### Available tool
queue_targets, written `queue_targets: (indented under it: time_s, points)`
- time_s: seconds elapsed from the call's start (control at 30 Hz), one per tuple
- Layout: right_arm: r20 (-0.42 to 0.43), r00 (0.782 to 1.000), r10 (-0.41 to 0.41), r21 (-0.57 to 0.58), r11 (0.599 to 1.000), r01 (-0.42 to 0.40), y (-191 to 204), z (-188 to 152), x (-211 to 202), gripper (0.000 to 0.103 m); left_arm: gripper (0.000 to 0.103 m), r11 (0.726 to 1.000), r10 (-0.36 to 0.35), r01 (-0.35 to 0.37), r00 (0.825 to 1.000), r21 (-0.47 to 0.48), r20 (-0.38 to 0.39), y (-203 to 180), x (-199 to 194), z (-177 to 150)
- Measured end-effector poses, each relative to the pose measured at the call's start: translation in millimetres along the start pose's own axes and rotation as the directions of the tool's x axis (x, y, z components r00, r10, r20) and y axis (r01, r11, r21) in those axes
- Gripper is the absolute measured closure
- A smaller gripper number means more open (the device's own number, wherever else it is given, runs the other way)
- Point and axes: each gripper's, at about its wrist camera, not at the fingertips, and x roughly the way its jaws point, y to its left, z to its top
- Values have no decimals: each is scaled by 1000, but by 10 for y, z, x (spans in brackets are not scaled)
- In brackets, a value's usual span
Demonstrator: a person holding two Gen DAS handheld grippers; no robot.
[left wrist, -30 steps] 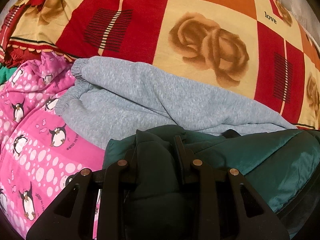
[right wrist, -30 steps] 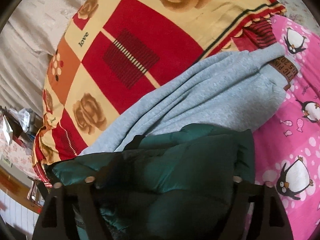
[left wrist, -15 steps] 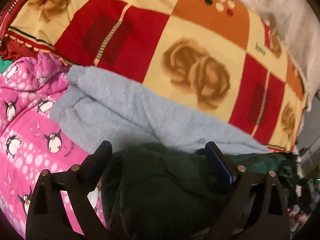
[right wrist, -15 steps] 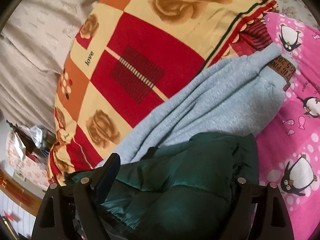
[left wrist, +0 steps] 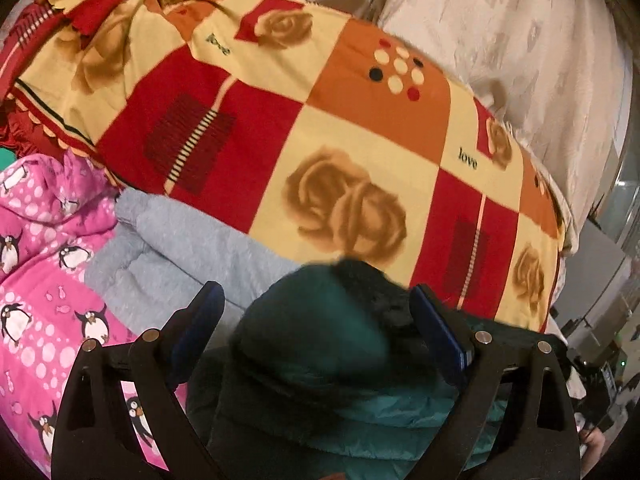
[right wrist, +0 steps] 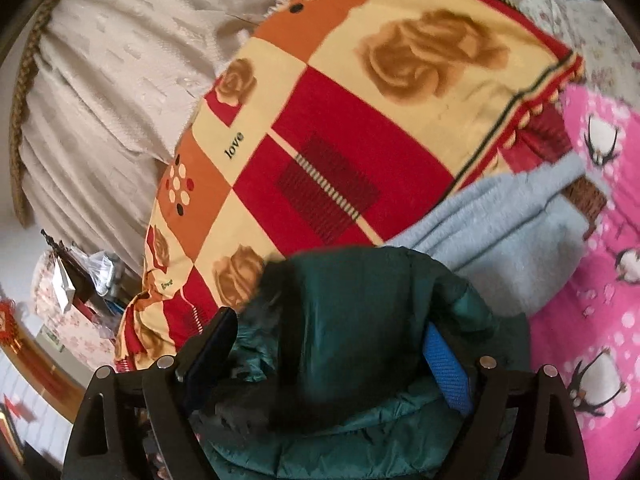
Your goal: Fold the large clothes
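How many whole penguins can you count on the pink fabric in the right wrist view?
3: one penguin at top right, one penguin cut by the right edge, one penguin at lower right. More may lie outside the frame on the pink fabric.

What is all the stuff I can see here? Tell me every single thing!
green puffer jacket: one, dark green with dark fur trim, bunched up nearest the cameras, between both tools' fingers.
grey sweatpants: one, light grey, lying behind the jacket, partly on the pink quilt.
rose blanket: one, red, orange and cream squares with brown roses and the word "love", behind the sweatpants.
penguin quilt: one, pink with white dots and penguins, on the left in the left wrist view.
beige cover: one, pale beige, behind the rose blanket.
cluttered furniture: blurry, at the edge of the right wrist view.
left tool: black, fingers wide apart.
right tool: black with a blue pad, fingers wide apart.
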Motion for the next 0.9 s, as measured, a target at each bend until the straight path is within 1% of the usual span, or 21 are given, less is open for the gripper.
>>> queue_targets:
  time_s: [0.07, 0.13, 0.23, 0.33, 0.4, 0.43, 0.47, 0.5, 0.53, 0.6, 0.63, 0.67, 0.7, 0.77, 0.9]
  points:
    - [16, 1000, 16, -37, 999, -16, 45, 1, -27, 15, 9, 1000, 3, -3, 1000, -16, -7, 39, 15, 6]
    - [14, 1000, 19, -68, 997, -18, 90, -12, -23, 15, 9, 1000, 2, -3, 1000, -31, -28, 75, 56, -14]
    - [-3, 1000, 2, -102, 995, -2, 123, -40, 14, 15, 9, 999, 12, -14, 999, -37, -53, 94, 108, -54]
    - [-27, 998, -50, -160, 986, 45, 172, -64, 55, 15, 9, 999, 35, -36, 994, -6, -101, 71, 210, -126]
    - [-54, 991, -125, -233, 966, 109, 222, -93, 117, 15, 9, 996, 78, -73, 988, 45, -136, 42, 296, -187]
    - [-74, 981, -182, -283, 947, 154, 248, -124, 177, 15, 9, 985, 153, -139, 976, 100, -153, 18, 366, -243]
    - [-94, 959, -266, -339, 915, 220, 260, -180, 271, 15, 9, 972, 213, -191, 963, 139, -164, 20, 427, -303]
    - [-108, 942, -317, -374, 891, 257, 254, -228, 341, 15, 9, 963, 245, -219, 954, 157, -175, 37, 477, -347]
    - [-129, 924, -361, -402, 871, 284, 225, -275, 423, 15, 9, 953, 282, -249, 935, 172, -214, 85, 582, -423]
    - [-199, 883, -425, -433, 846, 310, 98, -380, 626, 15, 9, 954, 295, -263, 915, 146, -277, 190, 699, -538]
    - [-216, 868, -448, -437, 839, 324, 16, -418, 692, 15, 9, 960, 279, -259, 908, 106, -313, 254, 738, -615]
    - [-223, 859, -460, -437, 835, 334, -48, -434, 725, 14, 9, 963, 268, -256, 907, 78, -326, 289, 737, -671]
    - [-227, 855, -466, -432, 835, 340, -108, -439, 756, 13, 9, 964, 265, -256, 907, 70, -328, 294, 730, -701]
    - [-237, 853, -465, -425, 839, 339, -199, -448, 812, 9, 9, 960, 278, -265, 909, 85, -311, 260, 657, -803]
    - [-247, 861, -445, -430, 846, 315, -284, -462, 897, 4, 9, 951, 310, -292, 911, 103, -271, 195, 490, -1010]
